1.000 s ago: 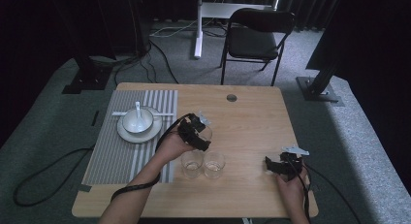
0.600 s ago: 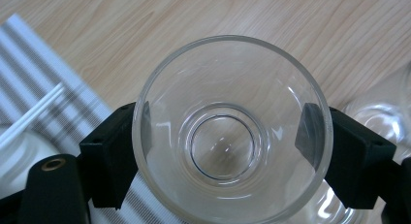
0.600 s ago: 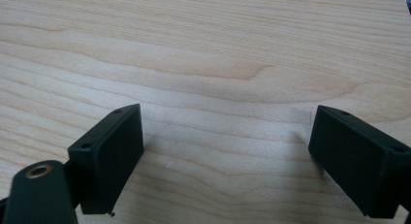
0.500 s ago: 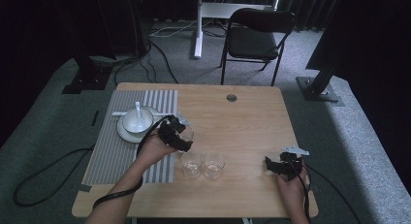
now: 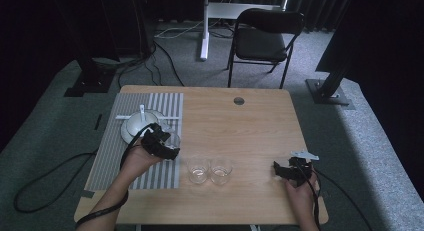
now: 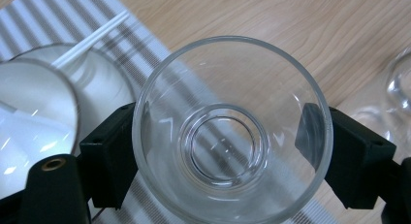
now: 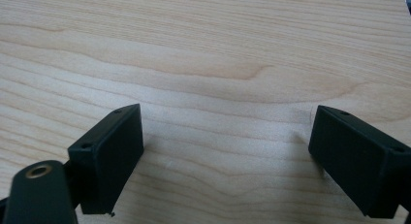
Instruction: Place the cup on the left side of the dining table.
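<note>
Carrying a clear drinking glass (image 6: 231, 132) over the near edge of the striped placemat (image 5: 112, 156), the left gripper (image 5: 165, 147) has its jaws pinching the glass by the sides; the glass is upright, mouth toward that gripper's camera.

Right gripper (image 5: 286, 171): rests at the near right of the wooden table (image 5: 250, 121), jaws spread wide over bare wood, nothing between them.

Two more clear glasses (image 5: 198, 170), (image 5: 221, 169): upright, just beside each other, near the table's front middle, apart from the held one.

White bowl on a plate (image 5: 134, 126): on the mat just beyond the left gripper, a white utensil (image 5: 142, 111) standing in it.

Step judged: transport of one glass toward the place setting. Next move calls for a level descent to a bare patch of mat, clear of the plate's rim, then release.

Farther off: black chair (image 5: 267, 38) on grey carpet.

Brands, labels, writing: none legible.
</note>
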`<control>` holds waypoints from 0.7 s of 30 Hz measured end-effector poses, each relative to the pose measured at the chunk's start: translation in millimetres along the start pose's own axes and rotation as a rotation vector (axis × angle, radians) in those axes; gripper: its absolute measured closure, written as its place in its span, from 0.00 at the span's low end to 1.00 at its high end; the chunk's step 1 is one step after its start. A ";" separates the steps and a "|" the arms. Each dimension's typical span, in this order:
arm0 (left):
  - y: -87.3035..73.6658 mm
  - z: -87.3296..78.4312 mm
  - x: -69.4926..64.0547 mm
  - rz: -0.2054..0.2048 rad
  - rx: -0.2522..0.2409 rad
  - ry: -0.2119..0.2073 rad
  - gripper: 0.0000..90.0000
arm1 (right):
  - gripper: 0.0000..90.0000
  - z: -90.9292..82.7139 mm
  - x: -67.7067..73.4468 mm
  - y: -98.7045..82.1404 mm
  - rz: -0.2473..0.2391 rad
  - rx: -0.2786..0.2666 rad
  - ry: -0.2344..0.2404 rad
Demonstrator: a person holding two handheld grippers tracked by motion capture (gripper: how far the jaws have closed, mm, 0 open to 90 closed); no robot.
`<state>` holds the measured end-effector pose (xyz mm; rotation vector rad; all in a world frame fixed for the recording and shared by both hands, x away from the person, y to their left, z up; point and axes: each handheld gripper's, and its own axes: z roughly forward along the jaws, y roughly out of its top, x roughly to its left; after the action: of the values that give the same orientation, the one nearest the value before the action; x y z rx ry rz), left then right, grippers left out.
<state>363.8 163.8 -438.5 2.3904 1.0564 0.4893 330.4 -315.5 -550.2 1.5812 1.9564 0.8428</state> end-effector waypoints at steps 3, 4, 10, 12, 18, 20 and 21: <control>-8.1 -3.3 3.8 -0.007 0.003 0.009 0.21 | 0.13 0.0 0.0 0.0 0.000 0.000 0.000; -11.3 -4.8 5.6 -0.013 0.004 0.013 0.21 | 0.13 0.0 0.0 0.0 0.000 0.000 0.000; -29.1 -8.5 13.4 -0.053 0.002 0.015 0.21 | 0.13 0.0 -0.1 0.0 -0.001 0.000 0.000; -35.8 -9.2 16.8 -0.073 -0.004 0.007 0.21 | 0.13 0.0 0.0 0.0 0.000 0.000 0.000; -51.0 -9.7 21.7 -0.076 0.012 0.019 0.21 | 0.13 0.0 0.0 0.0 0.000 0.000 0.000; -55.9 -9.7 23.1 -0.079 0.015 0.020 0.21 | 0.13 0.0 0.0 0.0 -0.001 0.000 0.000; -58.2 -9.9 23.8 -0.086 0.016 0.015 0.21 | 0.13 0.0 -0.1 0.0 -0.001 0.000 0.000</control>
<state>339.9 218.8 -459.6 2.3474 1.1687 0.4711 330.4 -315.6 -550.2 1.5804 1.9570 0.8426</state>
